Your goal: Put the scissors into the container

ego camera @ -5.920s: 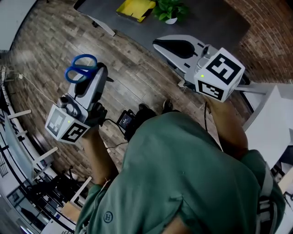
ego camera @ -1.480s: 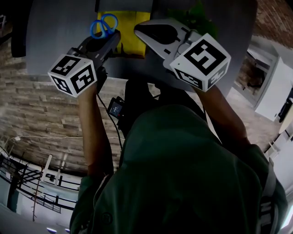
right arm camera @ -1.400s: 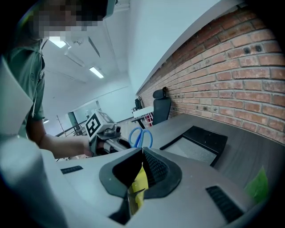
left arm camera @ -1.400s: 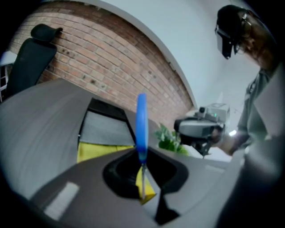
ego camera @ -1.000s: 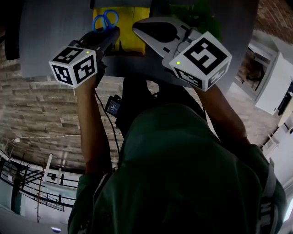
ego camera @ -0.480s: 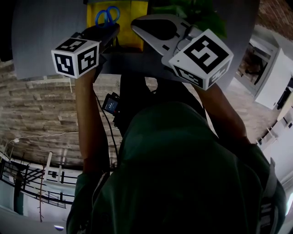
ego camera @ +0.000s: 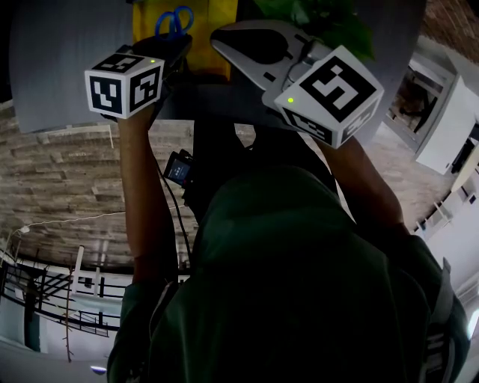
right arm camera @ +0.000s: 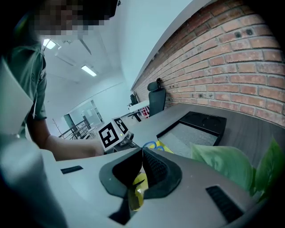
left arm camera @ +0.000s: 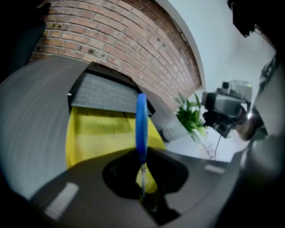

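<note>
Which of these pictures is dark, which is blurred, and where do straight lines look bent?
Head view: dim, the shirt nearly black. Left gripper view: soft overall, scissors and container without sharp edges; the brick wall bows into an arc. Right gripper view: brightest and sharpest, but the near plant is blurred.

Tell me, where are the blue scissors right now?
Top left of the head view: the scissors are clamped in the left gripper, handles pointing forward over the yellow container, left of the green plant.
</note>
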Tool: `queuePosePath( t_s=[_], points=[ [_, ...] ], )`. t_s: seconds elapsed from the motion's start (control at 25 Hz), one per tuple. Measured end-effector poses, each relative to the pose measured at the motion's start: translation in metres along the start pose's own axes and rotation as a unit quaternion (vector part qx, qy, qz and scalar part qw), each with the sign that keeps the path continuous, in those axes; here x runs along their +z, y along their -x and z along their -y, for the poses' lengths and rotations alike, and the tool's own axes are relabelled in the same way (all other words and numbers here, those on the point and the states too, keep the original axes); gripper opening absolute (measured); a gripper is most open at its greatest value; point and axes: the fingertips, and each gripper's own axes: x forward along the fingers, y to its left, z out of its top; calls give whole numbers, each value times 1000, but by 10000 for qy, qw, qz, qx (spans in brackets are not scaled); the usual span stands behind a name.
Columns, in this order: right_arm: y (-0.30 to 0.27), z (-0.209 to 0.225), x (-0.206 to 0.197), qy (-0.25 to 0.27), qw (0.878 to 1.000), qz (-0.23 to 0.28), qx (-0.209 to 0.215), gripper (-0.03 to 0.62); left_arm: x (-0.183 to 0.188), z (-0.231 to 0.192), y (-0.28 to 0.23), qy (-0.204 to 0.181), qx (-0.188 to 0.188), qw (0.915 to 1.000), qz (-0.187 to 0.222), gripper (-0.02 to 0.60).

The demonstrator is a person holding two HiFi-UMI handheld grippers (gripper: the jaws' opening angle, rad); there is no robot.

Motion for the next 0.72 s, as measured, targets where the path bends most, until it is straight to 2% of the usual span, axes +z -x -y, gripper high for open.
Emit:
queuePosePath(
  t_s=[0.4,0.72],
  points=[
    [-2,1,-5,-65,10000,-37,-16,8,-16,-11,-13,-192,208,9988,-411,34],
    [-3,5,-8,-116,9999,-56,-42,8,-21,-17,-24,-248,270,9977,-577,35]
  ],
)
